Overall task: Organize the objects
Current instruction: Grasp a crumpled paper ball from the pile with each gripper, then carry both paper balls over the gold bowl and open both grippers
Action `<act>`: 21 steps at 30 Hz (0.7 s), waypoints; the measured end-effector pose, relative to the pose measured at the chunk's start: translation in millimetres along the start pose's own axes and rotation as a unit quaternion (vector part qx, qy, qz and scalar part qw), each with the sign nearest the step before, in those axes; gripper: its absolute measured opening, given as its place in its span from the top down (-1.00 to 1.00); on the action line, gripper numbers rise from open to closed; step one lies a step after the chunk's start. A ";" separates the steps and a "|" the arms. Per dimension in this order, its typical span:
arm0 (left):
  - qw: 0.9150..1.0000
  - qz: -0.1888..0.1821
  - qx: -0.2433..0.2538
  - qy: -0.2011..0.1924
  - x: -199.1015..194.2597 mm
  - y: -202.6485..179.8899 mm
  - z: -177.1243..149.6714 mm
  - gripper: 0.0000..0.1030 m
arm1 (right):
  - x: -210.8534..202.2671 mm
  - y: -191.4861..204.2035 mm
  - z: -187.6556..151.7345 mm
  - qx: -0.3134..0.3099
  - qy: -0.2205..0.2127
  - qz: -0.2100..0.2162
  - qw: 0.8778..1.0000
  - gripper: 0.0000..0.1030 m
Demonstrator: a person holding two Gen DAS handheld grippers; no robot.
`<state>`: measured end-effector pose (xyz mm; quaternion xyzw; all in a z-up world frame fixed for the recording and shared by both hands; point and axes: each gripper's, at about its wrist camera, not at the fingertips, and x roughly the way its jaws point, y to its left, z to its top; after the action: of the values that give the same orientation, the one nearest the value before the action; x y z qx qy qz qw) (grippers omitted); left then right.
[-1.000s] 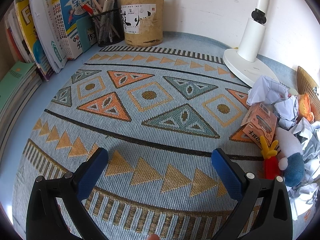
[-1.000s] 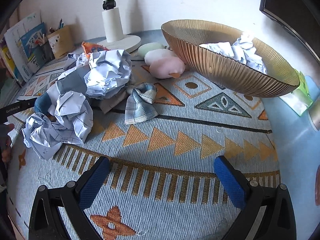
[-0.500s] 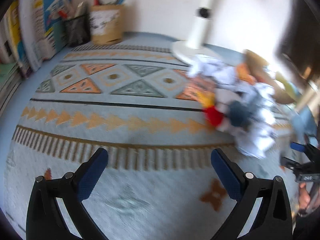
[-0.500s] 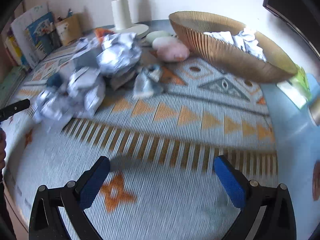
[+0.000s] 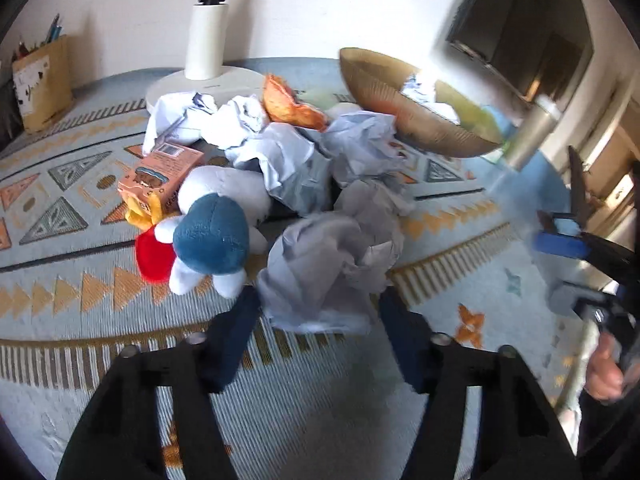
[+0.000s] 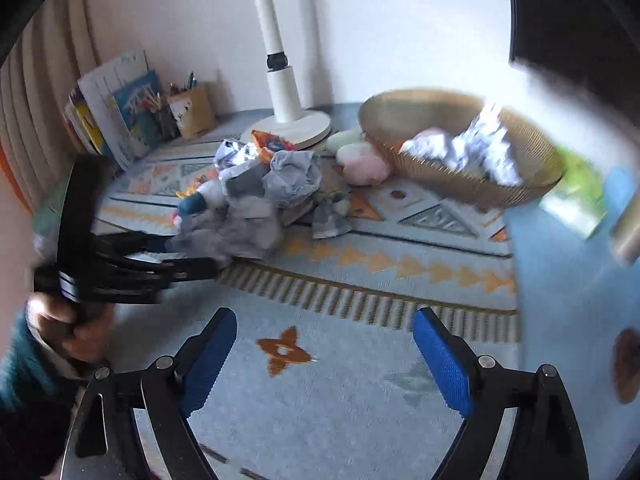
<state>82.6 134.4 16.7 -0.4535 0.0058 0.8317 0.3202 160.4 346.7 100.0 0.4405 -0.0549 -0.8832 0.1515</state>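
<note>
A heap of crumpled paper balls (image 5: 296, 160) lies on the patterned mat, with the nearest paper ball (image 5: 328, 264) between the fingertips of my left gripper (image 5: 320, 304). Its jaws are closing, and the tips stand right at the ball's sides without visibly squeezing it. From the right wrist view, the left gripper (image 6: 200, 256) reaches into the heap's near edge. My right gripper (image 6: 324, 320) hovers over bare mat with nothing between its fingers; its jaws are closing a little. A gold ribbed bowl (image 6: 460, 184) at the back right holds crumpled paper (image 6: 472, 152).
Beside the heap lie a blue, white and red plush toy (image 5: 212, 236), a pink carton (image 5: 164, 172) and an orange packet (image 5: 288, 104). A white lamp base (image 5: 188, 84) stands behind. Books (image 6: 124, 120) and a pen holder (image 5: 40, 80) line the back left. Pink soft toys (image 6: 364, 160) lie by the bowl.
My left gripper swung right from the open mat to the paper heap and narrowed around the nearest ball. My right gripper rose and pulled back from the heap, narrowing slightly.
</note>
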 end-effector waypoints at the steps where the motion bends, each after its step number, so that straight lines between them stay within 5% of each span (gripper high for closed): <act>1: 1.000 0.002 -0.001 -0.006 -8.8 2.4 -5.0 -0.03 | 3.7 -1.7 2.4 0.008 0.005 0.020 1.000 -0.73; 4: 1.000 0.012 -0.014 -0.020 -32.7 19.3 -22.1 -0.03 | 31.2 7.3 22.5 0.031 0.024 0.065 0.997 -0.73; 11: 0.996 0.034 -0.065 -0.043 -71.8 71.0 -56.4 -0.03 | 100.3 23.7 56.1 0.056 0.051 0.042 0.996 -0.68; 12: 0.996 0.025 -0.073 -0.046 -75.2 75.3 -59.3 -0.03 | 106.8 27.6 59.0 0.052 0.049 0.027 0.997 -0.53; 13: 0.996 0.020 -0.078 -0.049 -77.6 77.3 -61.0 -0.03 | 114.1 31.4 59.8 0.047 0.056 0.009 0.997 -0.16; 14: 0.995 0.022 -0.078 -0.052 -79.6 76.6 -61.4 -0.03 | 115.7 34.0 59.6 0.046 0.057 0.006 0.997 -0.06; 21: 0.997 0.017 -0.041 -0.065 -93.6 48.8 -59.7 -0.03 | 31.6 21.8 -15.8 0.049 0.000 0.048 0.998 0.00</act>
<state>137.0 28.3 38.8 -0.4108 -0.0416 0.8646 0.2864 159.8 316.6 71.4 0.4446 -0.1195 -0.8709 0.1722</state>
